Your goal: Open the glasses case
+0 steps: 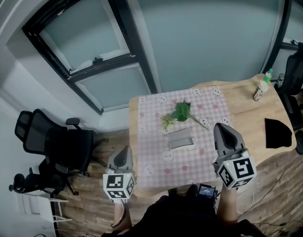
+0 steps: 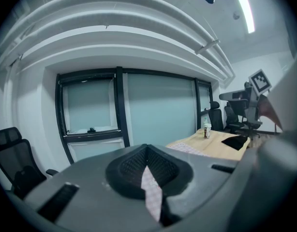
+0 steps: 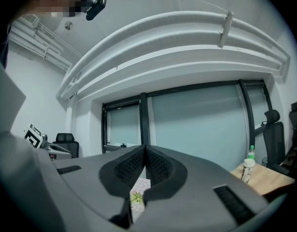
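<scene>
The grey glasses case (image 1: 181, 139) lies shut in the middle of the pink checked cloth (image 1: 151, 132) on the wooden table (image 1: 245, 113), just in front of a small green plant (image 1: 180, 111). My left gripper (image 1: 125, 150) hovers at the table's near-left corner, apart from the case, its jaws together and empty (image 2: 146, 148). To the right of the case, above the near-right part of the table, my right gripper (image 1: 222, 128) is held with its jaws shut on nothing (image 3: 145, 149). Through its jaw gap only a strip of cloth and the plant (image 3: 137, 197) show.
A small bottle (image 1: 262, 86) stands at the table's far right and a flat black object (image 1: 278, 133) lies near the right edge. Black office chairs (image 1: 53, 144) stand on the floor at the left, another chair (image 1: 295, 73) at the right. Windows line the far wall.
</scene>
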Motion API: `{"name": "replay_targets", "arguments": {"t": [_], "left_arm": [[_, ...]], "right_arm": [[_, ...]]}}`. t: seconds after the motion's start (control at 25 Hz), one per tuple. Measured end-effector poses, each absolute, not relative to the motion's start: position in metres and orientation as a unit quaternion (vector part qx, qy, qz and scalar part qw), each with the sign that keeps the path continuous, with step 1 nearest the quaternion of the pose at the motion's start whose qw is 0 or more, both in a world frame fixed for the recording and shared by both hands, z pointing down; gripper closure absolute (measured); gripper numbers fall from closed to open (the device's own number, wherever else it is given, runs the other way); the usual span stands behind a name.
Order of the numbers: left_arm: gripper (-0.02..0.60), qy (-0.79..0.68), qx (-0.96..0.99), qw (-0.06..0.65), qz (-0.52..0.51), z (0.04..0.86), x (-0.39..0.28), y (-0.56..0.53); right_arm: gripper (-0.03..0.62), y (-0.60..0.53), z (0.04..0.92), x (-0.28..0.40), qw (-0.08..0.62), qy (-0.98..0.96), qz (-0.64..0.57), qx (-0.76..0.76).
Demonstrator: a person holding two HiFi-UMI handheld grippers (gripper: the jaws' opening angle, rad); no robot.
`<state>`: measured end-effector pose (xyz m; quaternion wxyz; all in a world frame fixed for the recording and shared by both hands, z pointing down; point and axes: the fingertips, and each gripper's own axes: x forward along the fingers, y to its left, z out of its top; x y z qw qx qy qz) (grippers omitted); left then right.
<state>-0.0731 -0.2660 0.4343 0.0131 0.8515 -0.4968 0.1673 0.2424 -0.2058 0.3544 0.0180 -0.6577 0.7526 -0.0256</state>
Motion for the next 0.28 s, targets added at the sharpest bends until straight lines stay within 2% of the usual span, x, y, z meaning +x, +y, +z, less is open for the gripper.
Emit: {"name": "replay_targets", "arguments": {"t": [0.28], "left_arm": [[0.583,-0.496,0.853,0.008,0.164,0.4310,-0.0728,-0.2663]], "right_arm": [[0.577,-0.2055,0.3575,0.2400,0.019,0.754,-0.029,-0.656]]}}
